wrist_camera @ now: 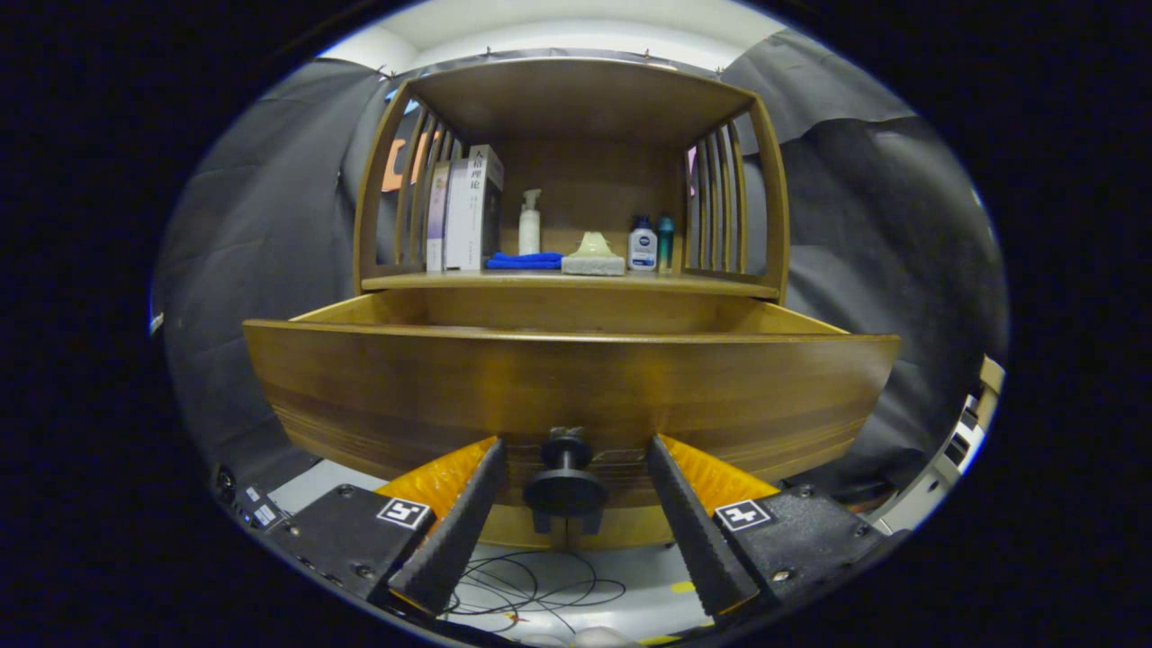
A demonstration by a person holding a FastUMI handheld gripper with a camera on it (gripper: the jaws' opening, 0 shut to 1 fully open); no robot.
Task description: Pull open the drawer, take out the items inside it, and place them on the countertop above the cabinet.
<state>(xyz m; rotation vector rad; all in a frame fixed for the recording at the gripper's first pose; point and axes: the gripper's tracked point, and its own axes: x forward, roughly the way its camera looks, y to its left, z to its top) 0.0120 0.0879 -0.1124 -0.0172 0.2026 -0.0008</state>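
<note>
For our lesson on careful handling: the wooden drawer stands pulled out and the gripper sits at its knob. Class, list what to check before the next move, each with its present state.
1. Wooden drawer pulled out of the cabinet: ok.
2. Gripper released from the round black knob: ok; the fingers stand apart on either side, not touching it.
3. Items inside the drawer located: cannot tell; the tall front panel hides them.
4. Free space on the countertop: not ok in the middle, where the folded blue cloth and pale tissue box lie; cannot tell elsewhere.

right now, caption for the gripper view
Open gripper straddles the black round knob of the pulled-out wooden drawer.
</note>
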